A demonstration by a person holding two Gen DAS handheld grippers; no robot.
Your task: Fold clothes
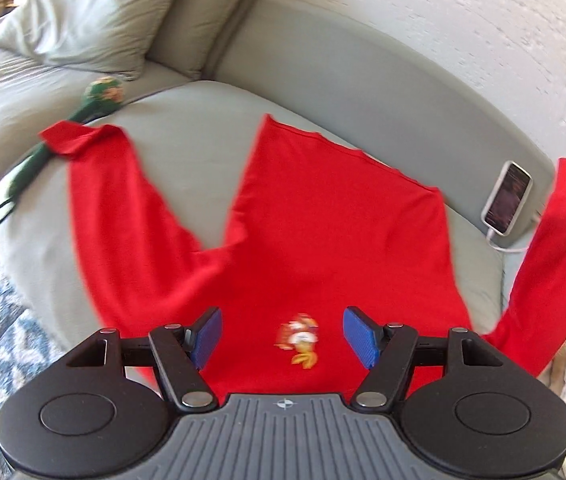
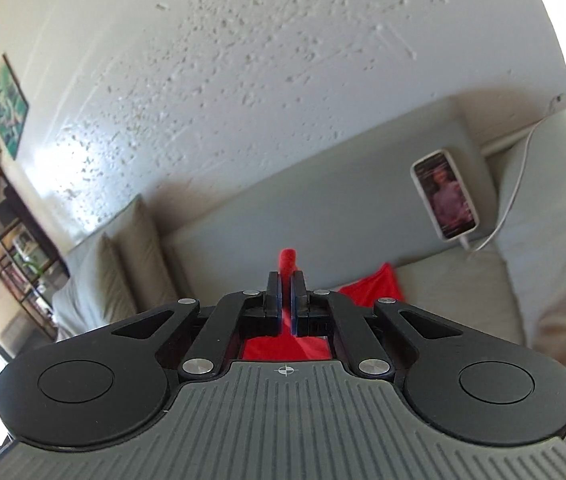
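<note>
Red shirt [image 1: 323,216] lies spread on the grey sofa seat cushion [image 1: 187,120], hem toward the backrest [image 1: 323,64], chest print [image 1: 299,344] near the front edge. One long sleeve [image 1: 123,208] runs flat toward the left end of the cushion, its cuff flipped over a green toy [image 1: 43,152]. The other sleeve [image 1: 559,264] is lifted off the right edge, rising out of frame.

Left gripper [image 1: 281,336]: fingers spread wide, holding nothing, above the chest print. Right gripper [image 2: 286,300]: fingers pressed together, pinching red fabric, likely that lifted sleeve.

Judgement: sleeve fold in hand. To do it well, carry the pinched sleeve across the body keeping it taut, lay it flat, and pin the shoulder with the left fingers so the torso doesn't drag. Watch the phone [image 1: 507,204] and its cable [image 1: 503,246] at the right edge; the cloth could snag them.

Hard to tell: collar and shoulders are hidden under the left gripper; the right view shows only a sliver of fabric, so which part is gripped is unconfirmed. Left view is motion-blurred.
</note>
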